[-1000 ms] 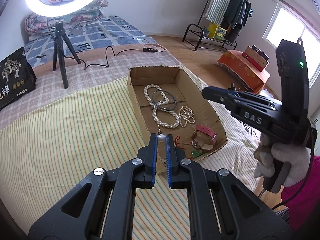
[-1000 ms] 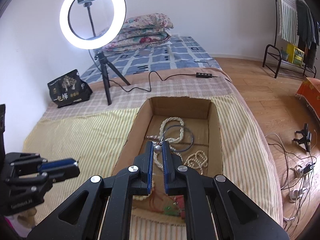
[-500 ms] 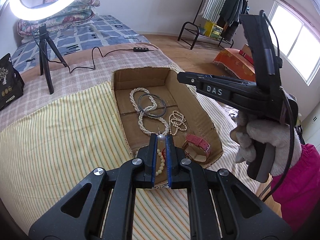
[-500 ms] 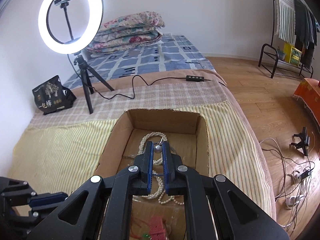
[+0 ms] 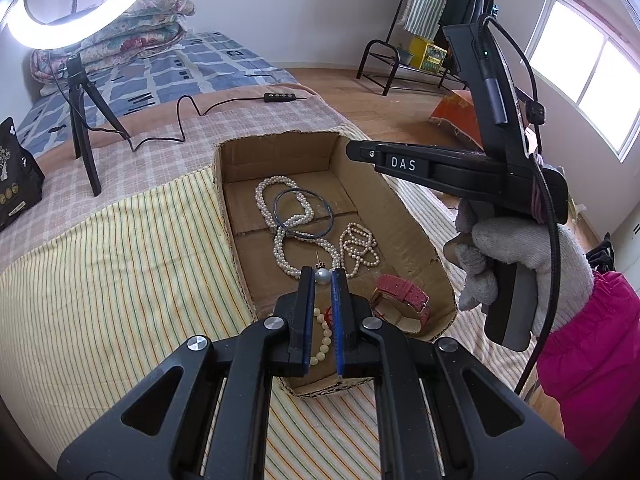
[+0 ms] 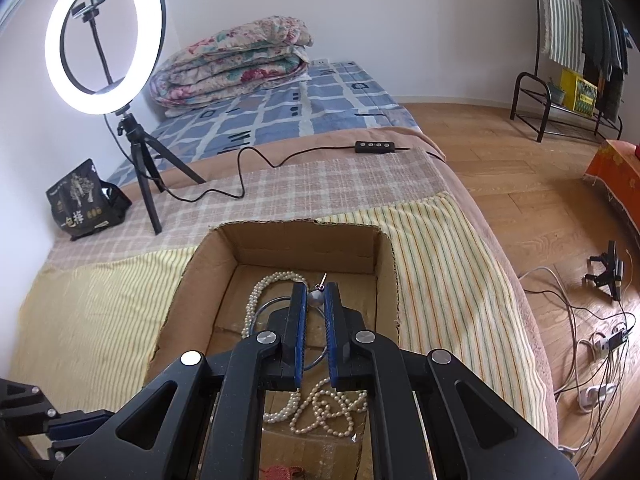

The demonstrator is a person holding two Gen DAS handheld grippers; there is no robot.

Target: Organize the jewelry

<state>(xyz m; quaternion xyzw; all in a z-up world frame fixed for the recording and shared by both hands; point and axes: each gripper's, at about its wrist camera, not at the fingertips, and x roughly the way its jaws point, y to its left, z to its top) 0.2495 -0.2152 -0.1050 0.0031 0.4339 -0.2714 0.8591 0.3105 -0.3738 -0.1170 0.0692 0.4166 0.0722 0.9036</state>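
1. the left gripper is clenched on a pearl stud earring - the pearl sits right at the fingertips, its thin post pointing up and away from the jaws.
2. the right gripper is likewise clamped on a second pearl earring, its post slanting up and to the right past the tips.
3. both earrings hang over the open cardboard box; the drop point lies straight below each gripper, down along the fingers, not off to a side.
4. under the left gripper, at the near end of the box, lie a cream bead bracelet and a pink watch. the right gripper is over the far half, above the long pearl necklace and the dark bangle.
5. judgement: the left hand is nearer the near wall, the right nearer the far wall - so each could let go where it is without crossing the other.
6. the bare cardboard floor between the pieces is narrow; a small round pearl may roll or drop in among the strands.
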